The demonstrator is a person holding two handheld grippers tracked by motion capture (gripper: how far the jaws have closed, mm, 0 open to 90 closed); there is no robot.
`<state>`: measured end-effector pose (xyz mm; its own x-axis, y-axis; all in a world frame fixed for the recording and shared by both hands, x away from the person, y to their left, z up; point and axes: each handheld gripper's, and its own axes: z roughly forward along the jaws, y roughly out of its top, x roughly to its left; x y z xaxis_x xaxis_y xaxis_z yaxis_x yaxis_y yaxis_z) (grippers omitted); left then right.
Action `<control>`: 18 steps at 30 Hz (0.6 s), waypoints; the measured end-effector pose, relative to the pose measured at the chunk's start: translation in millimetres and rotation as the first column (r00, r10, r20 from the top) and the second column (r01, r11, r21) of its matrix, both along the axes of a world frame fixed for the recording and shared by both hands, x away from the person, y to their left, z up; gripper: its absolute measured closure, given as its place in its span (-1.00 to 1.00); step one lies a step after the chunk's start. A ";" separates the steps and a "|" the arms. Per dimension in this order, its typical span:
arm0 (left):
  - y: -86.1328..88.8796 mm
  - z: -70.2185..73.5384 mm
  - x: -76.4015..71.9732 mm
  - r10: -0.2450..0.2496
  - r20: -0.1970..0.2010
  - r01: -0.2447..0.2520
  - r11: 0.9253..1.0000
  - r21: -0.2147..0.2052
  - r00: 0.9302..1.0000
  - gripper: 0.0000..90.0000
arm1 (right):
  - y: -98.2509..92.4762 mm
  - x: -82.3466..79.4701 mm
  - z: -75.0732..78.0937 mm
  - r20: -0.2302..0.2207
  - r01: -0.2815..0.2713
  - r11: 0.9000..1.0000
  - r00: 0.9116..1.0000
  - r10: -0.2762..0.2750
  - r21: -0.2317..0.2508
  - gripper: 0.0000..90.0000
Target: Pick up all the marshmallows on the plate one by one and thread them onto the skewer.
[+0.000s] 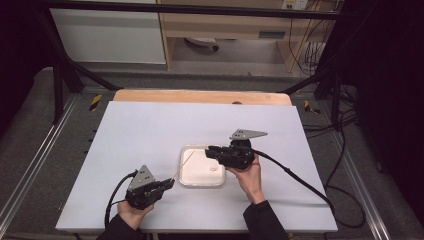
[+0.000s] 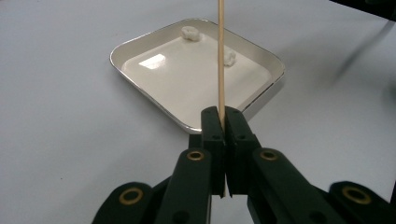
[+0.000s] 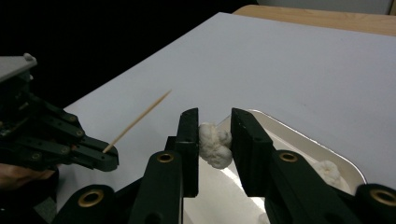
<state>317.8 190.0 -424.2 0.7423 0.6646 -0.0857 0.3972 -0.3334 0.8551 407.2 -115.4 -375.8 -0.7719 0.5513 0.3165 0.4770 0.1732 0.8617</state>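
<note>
Tray (image 2: pixel 261 81): glossy white, shiny metal-looking rim. Skewer (image 2: pixel 221 56): thin pale wood, smooth. Lump (image 3: pixel 214 145): white, bumpy, matt. Gripper (image 3: pixel 214 154) jaws: matt black plastic, brass-coloured pins. Desk (image 1: pixel 150 130): matt white sheet, wood edge.

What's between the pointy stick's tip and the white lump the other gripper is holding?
Nothing: in the right gripper view, only bare white table shows behind the gap between the skewer tip and the white lump pinched in the right gripper.
</note>
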 end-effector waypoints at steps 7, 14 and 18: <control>-3.5 -0.9 -0.6 -0.012 0.005 0.012 1.000 0.001 1.000 0.95 | 3.4 1.2 7.9 -0.008 -0.010 0.998 1.000 0.010 0.062 0.64; -4.1 -1.0 -1.1 -0.016 0.008 0.016 1.000 -0.005 1.000 0.95 | 9.3 6.4 11.4 -0.038 -0.013 0.989 0.999 0.019 0.146 0.64; -4.4 -1.0 -1.4 -0.017 0.009 0.017 1.000 -0.008 1.000 0.95 | 10.5 7.9 9.4 -0.051 -0.013 0.988 0.998 0.021 0.156 0.64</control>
